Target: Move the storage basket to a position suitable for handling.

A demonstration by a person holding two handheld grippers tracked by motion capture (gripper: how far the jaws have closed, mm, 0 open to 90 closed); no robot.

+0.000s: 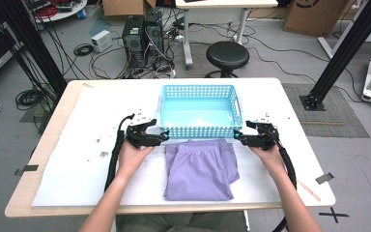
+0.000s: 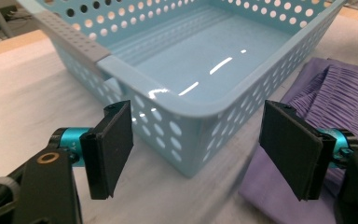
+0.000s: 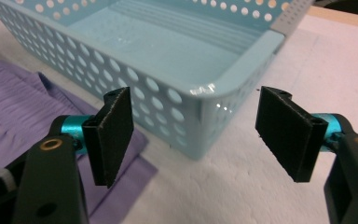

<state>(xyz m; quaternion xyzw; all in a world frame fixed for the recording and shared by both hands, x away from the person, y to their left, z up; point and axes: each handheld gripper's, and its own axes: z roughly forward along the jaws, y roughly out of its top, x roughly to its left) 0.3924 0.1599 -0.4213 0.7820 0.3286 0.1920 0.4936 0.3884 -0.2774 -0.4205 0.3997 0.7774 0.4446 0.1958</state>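
A wooden-edged table with a white sheet over its top (image 1: 77, 164) carries everything here. On it, toward the far side and centred, stands a light blue perforated plastic basket (image 1: 198, 130) with nothing inside; its glossy floor shows in the left gripper view (image 2: 205, 60) and the right gripper view (image 3: 168, 42). Just in front of the basket, on the person's side, lies a folded lilac garment with a gathered elastic waistband (image 1: 200, 169), the waistband edge touching or almost touching the basket's near wall.

The left gripper (image 1: 160, 138), black with turquoise fittings, sits at the basket's near left corner, beside the garment's upper left corner. In its own view the left gripper (image 2: 196, 144) has its jaws spread wide, with the basket corner ahead between them and nothing pressed by the pads; the garment (image 2: 317, 93) lies under and beyond the right-hand jaw.

The right gripper (image 1: 236, 137) mirrors it at the basket's near right corner, next to the garment's upper right corner. In its own view the right gripper (image 3: 196, 140) also stands wide open and holds nothing; the basket corner lies ahead between the jaws, and the garment (image 3: 14, 102) lies behind the left-hand jaw.

No brand, label or readable writing can be made out on basket, garment or grippers.
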